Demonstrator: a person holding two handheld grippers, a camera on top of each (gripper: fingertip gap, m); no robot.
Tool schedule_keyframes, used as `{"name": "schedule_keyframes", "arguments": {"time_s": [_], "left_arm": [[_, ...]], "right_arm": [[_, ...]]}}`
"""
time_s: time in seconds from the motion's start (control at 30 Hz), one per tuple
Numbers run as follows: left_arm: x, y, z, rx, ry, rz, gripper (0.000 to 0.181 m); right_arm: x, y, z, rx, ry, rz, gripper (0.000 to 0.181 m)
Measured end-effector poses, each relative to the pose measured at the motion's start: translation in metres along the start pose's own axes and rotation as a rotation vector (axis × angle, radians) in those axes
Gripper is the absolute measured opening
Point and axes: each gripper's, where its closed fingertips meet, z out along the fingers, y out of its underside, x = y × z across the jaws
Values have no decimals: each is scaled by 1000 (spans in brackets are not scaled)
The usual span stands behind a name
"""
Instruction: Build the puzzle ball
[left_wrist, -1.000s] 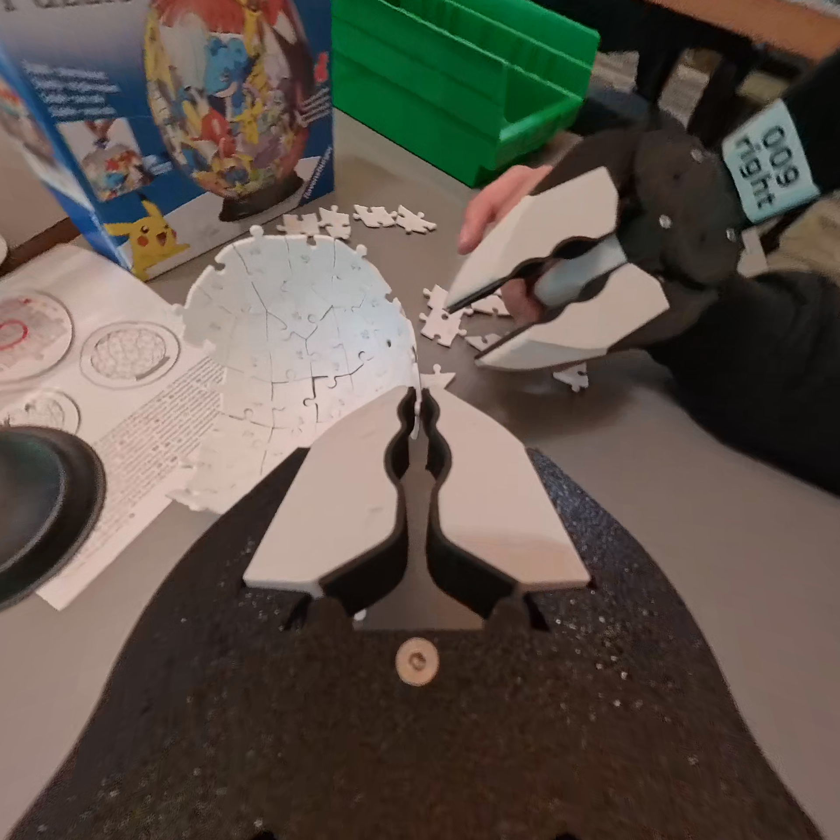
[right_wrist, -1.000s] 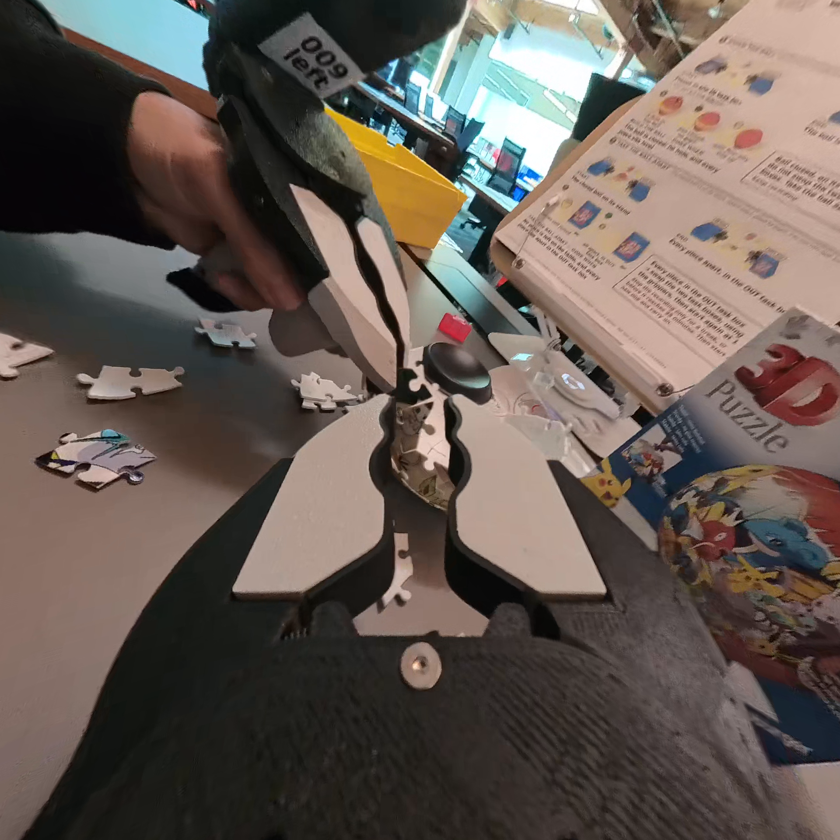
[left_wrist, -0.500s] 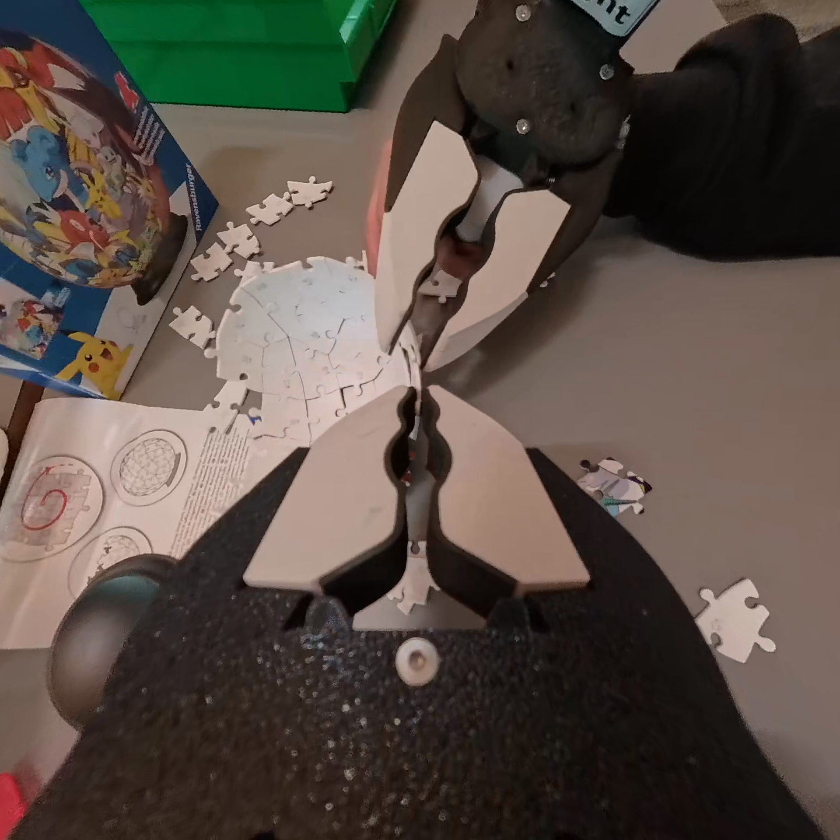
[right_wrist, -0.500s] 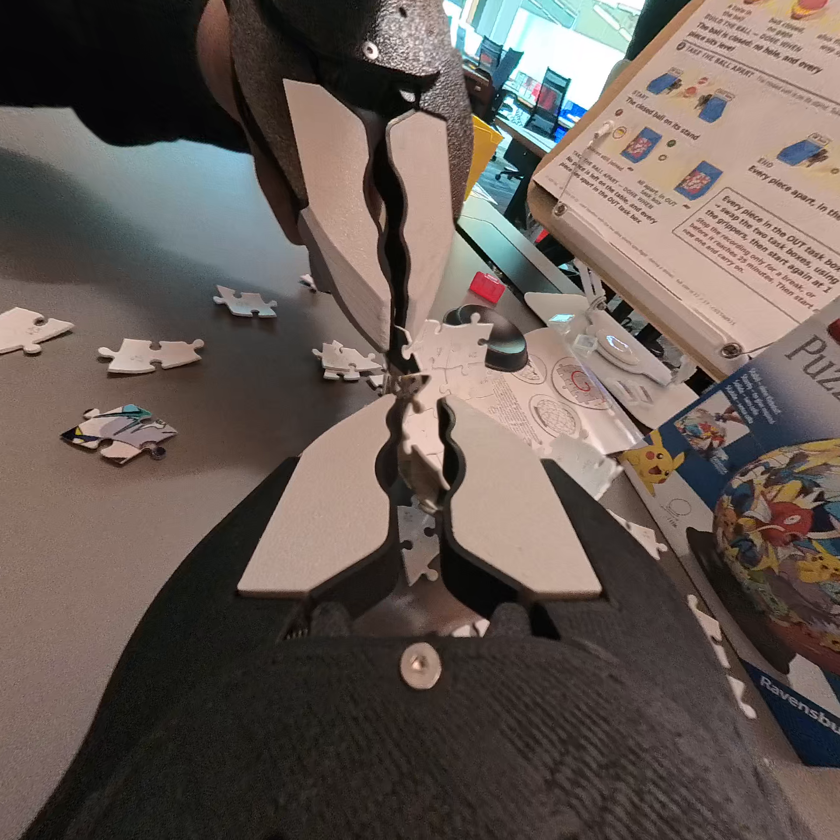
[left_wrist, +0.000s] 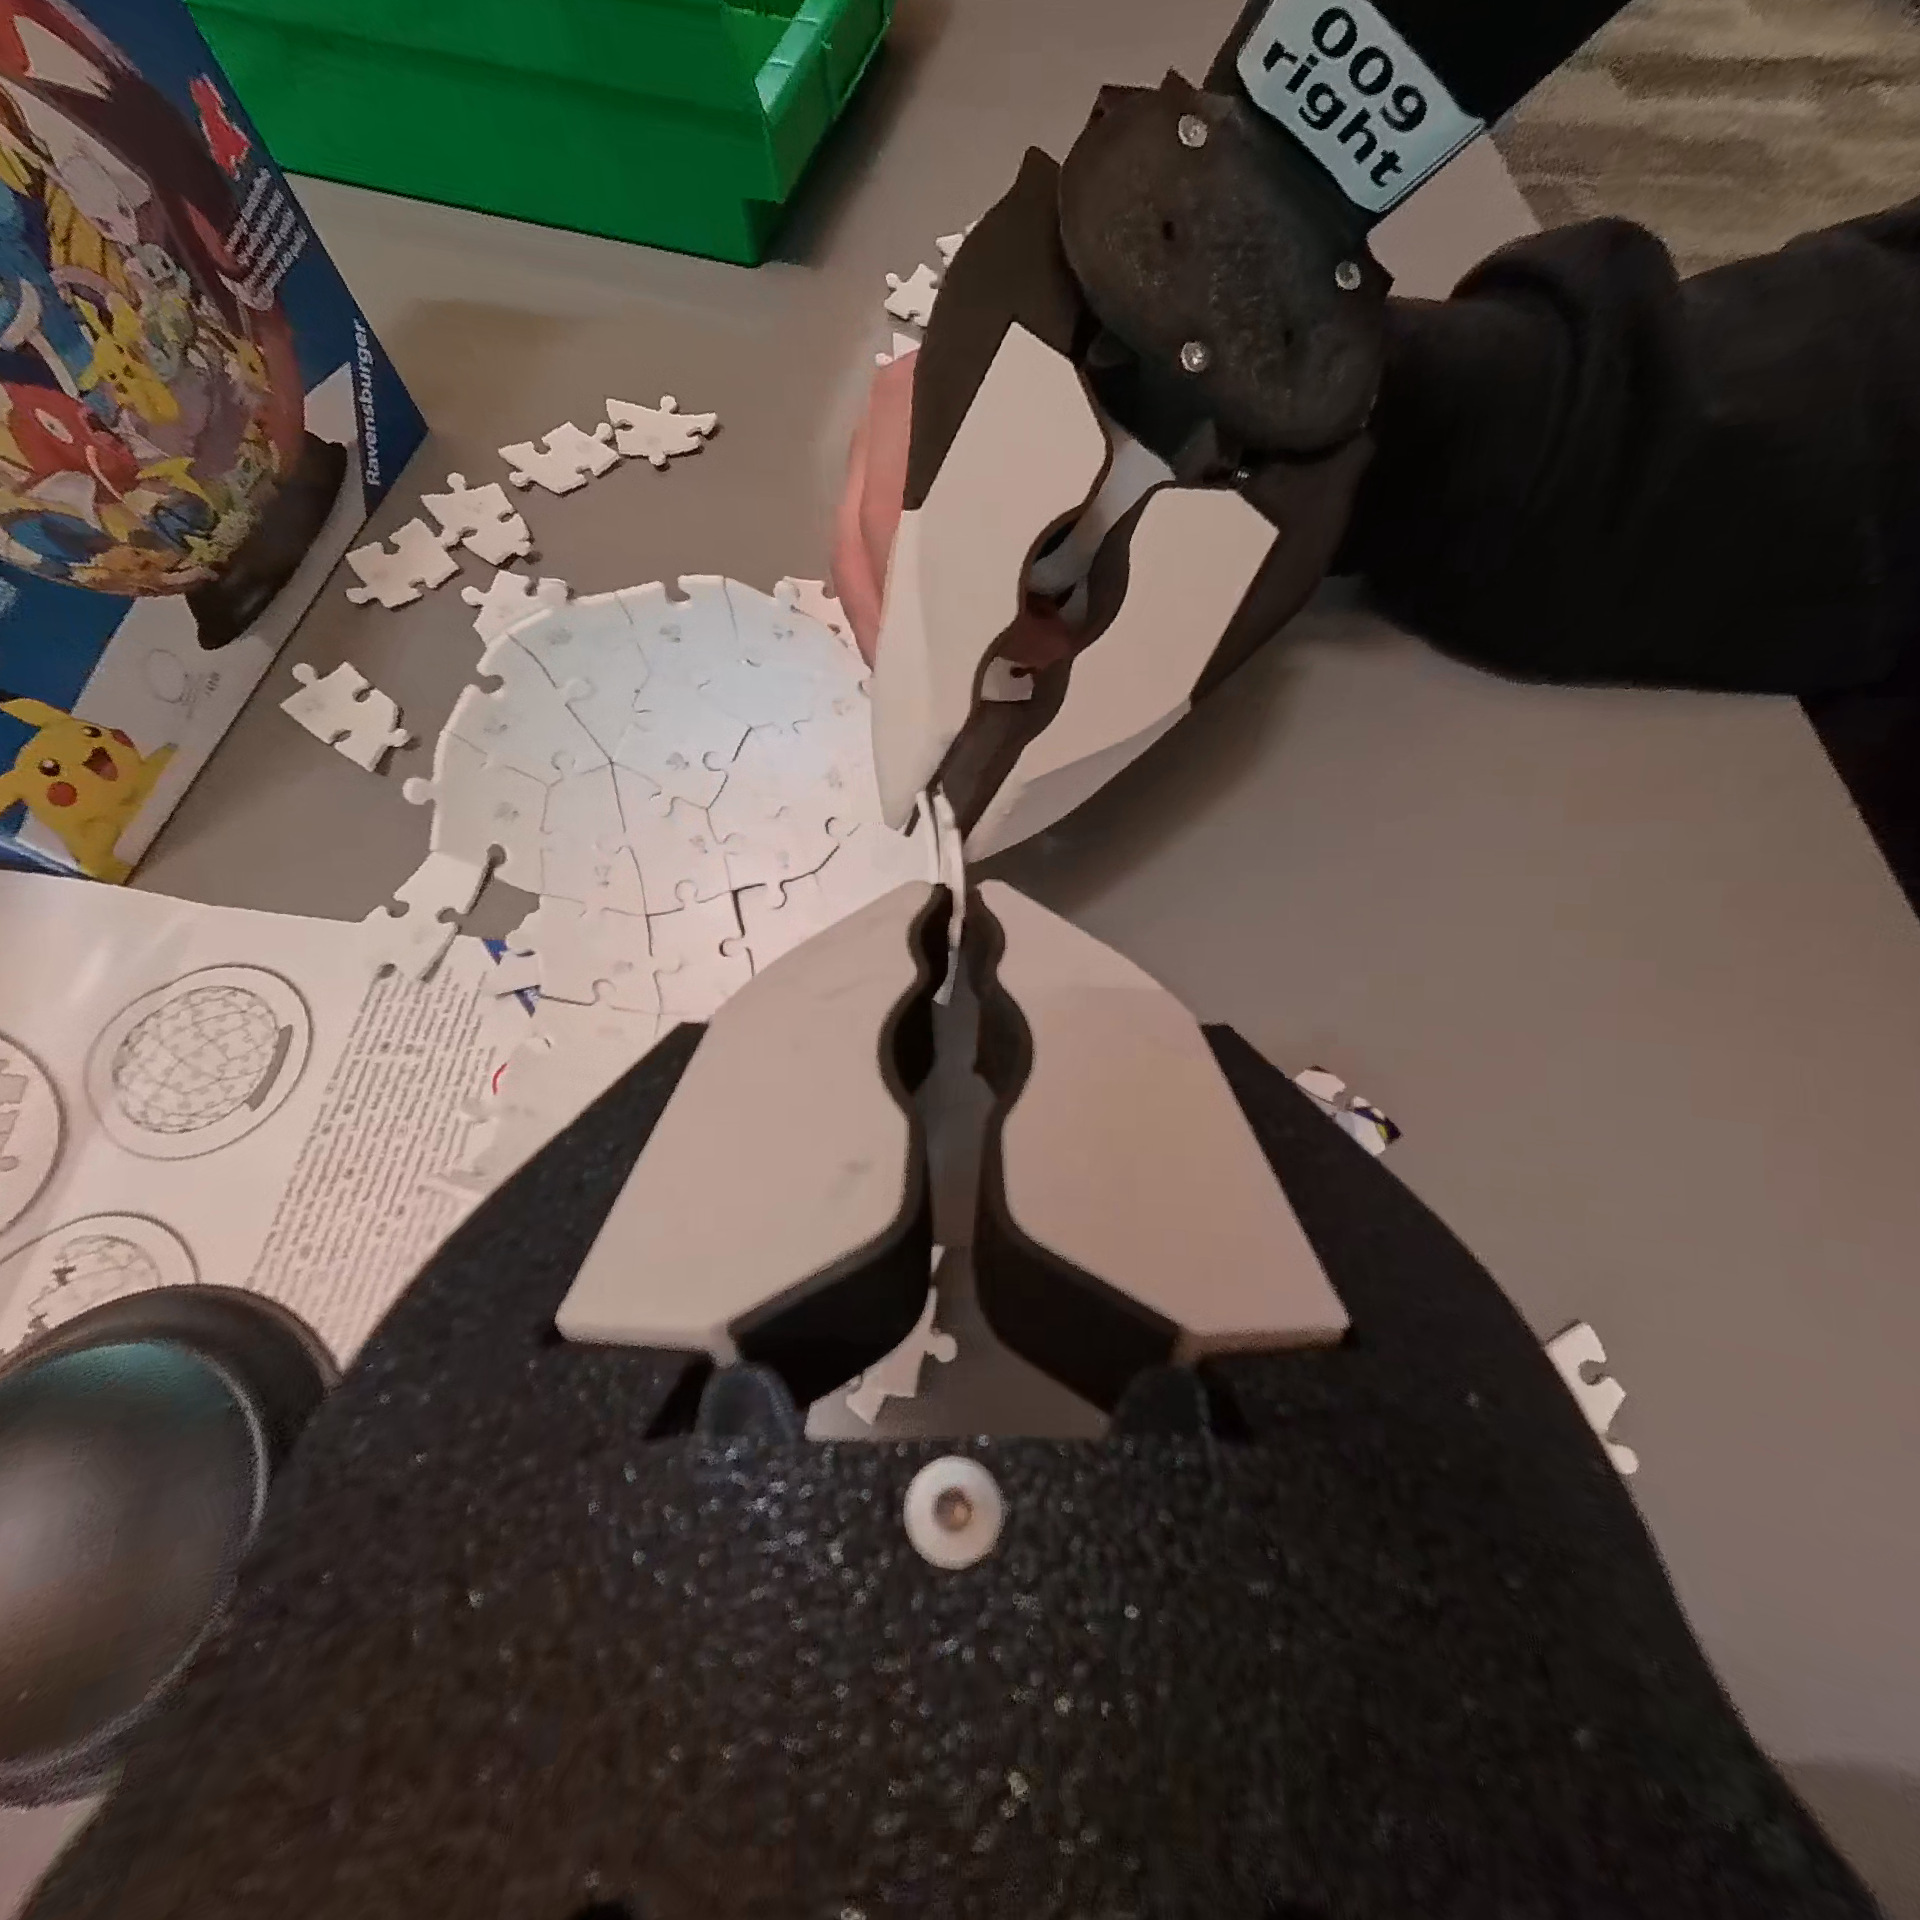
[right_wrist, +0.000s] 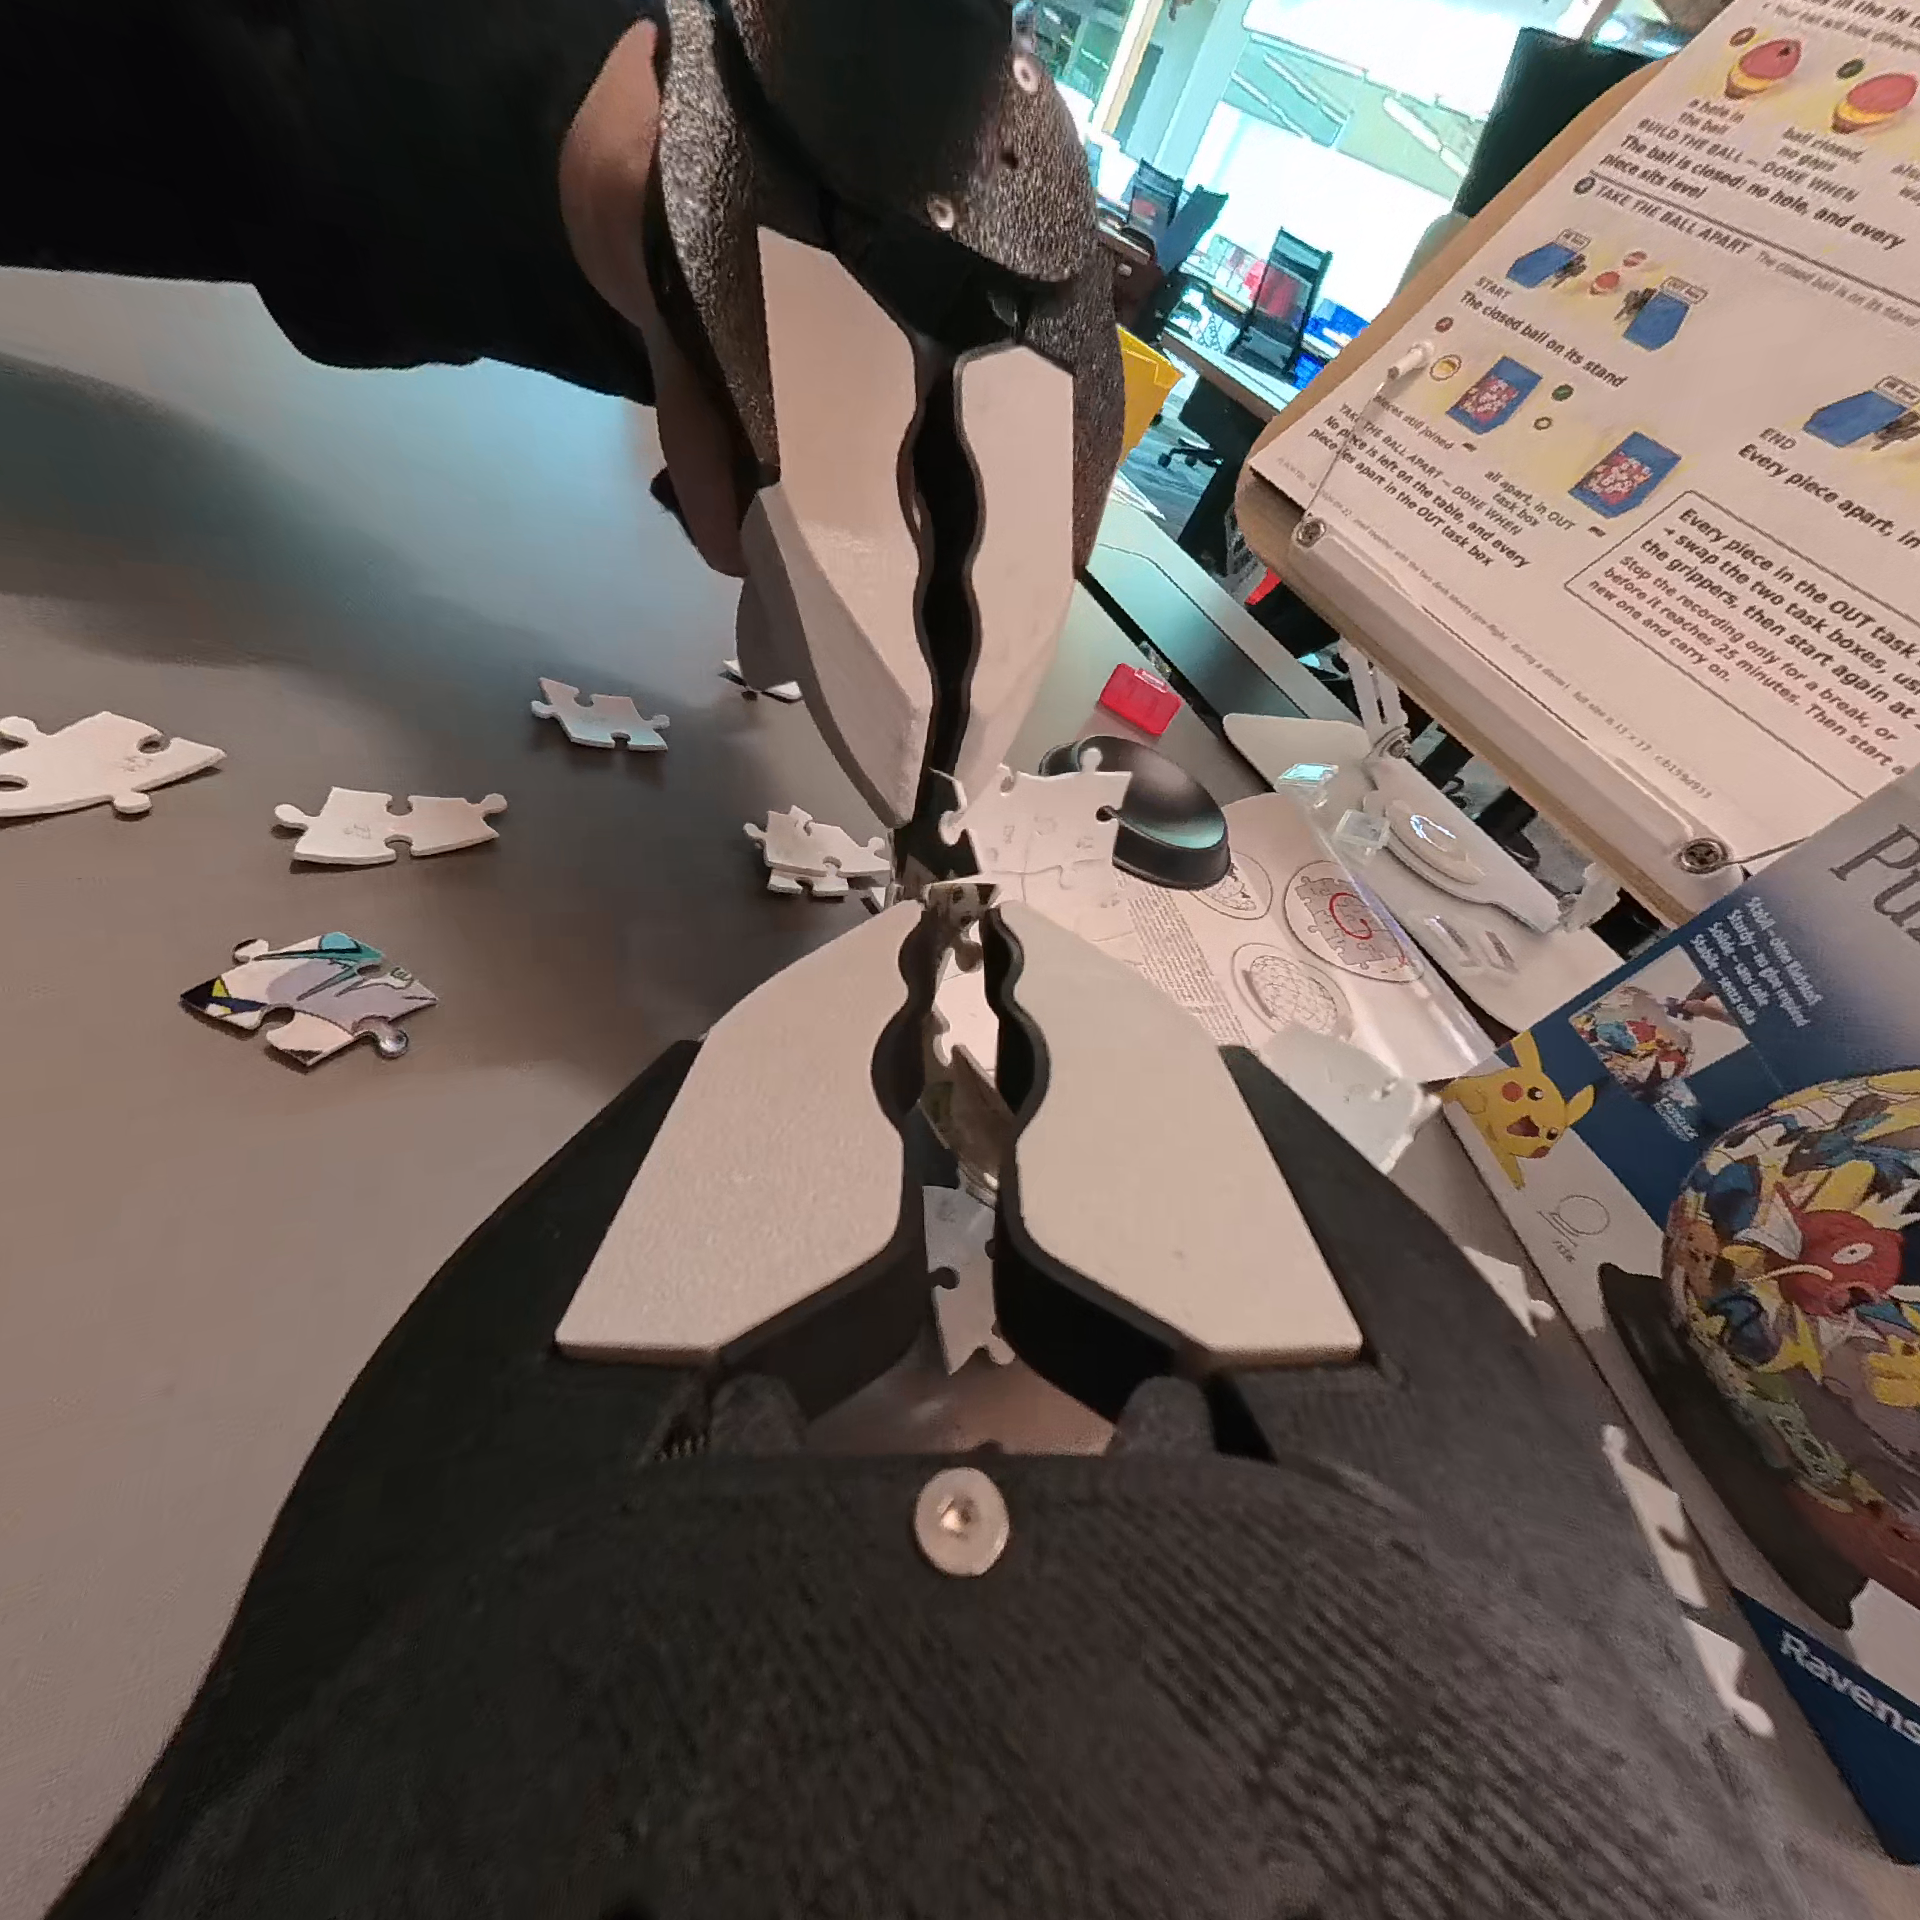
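Note:
The half-built puzzle ball (left_wrist: 665, 769) lies as a white shell on the grey table, hollow side up. My left gripper (left_wrist: 954, 906) is shut on the shell's right rim; white pieces (left_wrist: 896, 1369) show between its jaws. My right gripper (left_wrist: 940, 823) comes in from the upper right and meets it tip to tip, shut on the same rim. In the right wrist view my right gripper (right_wrist: 956, 914) is clamped on a rim section (right_wrist: 961, 1122), and the left gripper (right_wrist: 925, 821) hangs above it beside joined white pieces (right_wrist: 1039, 831).
Loose white pieces (left_wrist: 561, 457) (right_wrist: 384, 826) and a coloured one (right_wrist: 312, 1003) lie on the table. The puzzle box (left_wrist: 156, 364), a green bin (left_wrist: 520, 104), an instruction sheet (left_wrist: 208, 1039) and a black stand (left_wrist: 104, 1507) are at the left. An instruction board (right_wrist: 1662, 416) stands behind. The tips of both grippers are at nearly the same place.
My right gripper has swung in from the right and now meets the left gripper's tips at the shell's rim. The left view has tilted down over the shell.

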Motion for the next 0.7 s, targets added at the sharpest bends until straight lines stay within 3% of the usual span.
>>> {"name": "schedule_keyframes", "arguments": {"time_s": [0.03,0.3,0.7], "left_arm": [[0,0,0,3,15,-16,1],[-6,1,0,-21,99,-61,4],[-18,10,-7,-177,-99,177,20]], "right_arm": [[-1,0,0,5,-11,12,8],[-1,2,-1,-5,-25,17,6],[5,5,-3,-15,-7,35,5]]}}
